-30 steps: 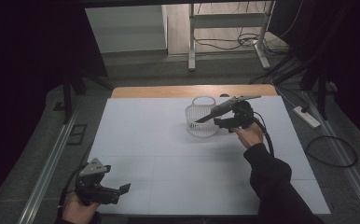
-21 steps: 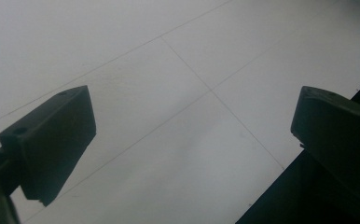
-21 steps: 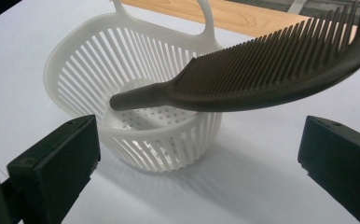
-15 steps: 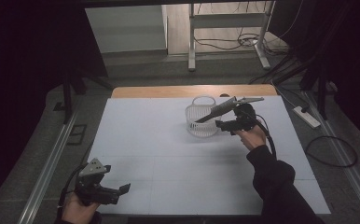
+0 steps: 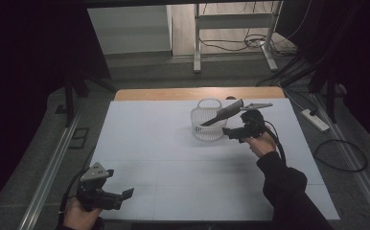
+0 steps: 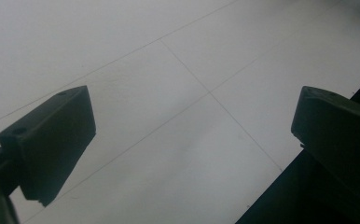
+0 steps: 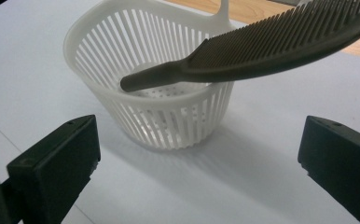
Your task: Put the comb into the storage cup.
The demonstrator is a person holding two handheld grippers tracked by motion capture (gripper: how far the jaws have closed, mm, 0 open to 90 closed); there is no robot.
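A white slatted basket [image 5: 206, 125] [image 7: 169, 116] stands at the back middle of the white table [image 5: 173, 158]. A dark comb [image 5: 224, 114] [image 7: 271, 46] leans in it, handle end down inside and toothed end up over the right rim. Just right of the basket is my right gripper [image 5: 227, 131] [image 7: 199, 130], open, its jaws wide apart and facing the basket with nothing between them. My left gripper [image 5: 125, 194] [image 6: 194, 100] is open low over the front left corner of the table, holding nothing.
A bare wooden strip [image 5: 173, 94] runs along the table's back edge. A metal frame [image 5: 231, 28] and cables lie on the floor behind. A power strip [image 5: 314, 120] lies on the floor to the right. The table's front edge [image 6: 308, 186] is beside the left gripper.
My right gripper has drawn back slightly to the right and toward the person, away from the basket. The comb stays leaning in the basket. The left gripper has not moved.
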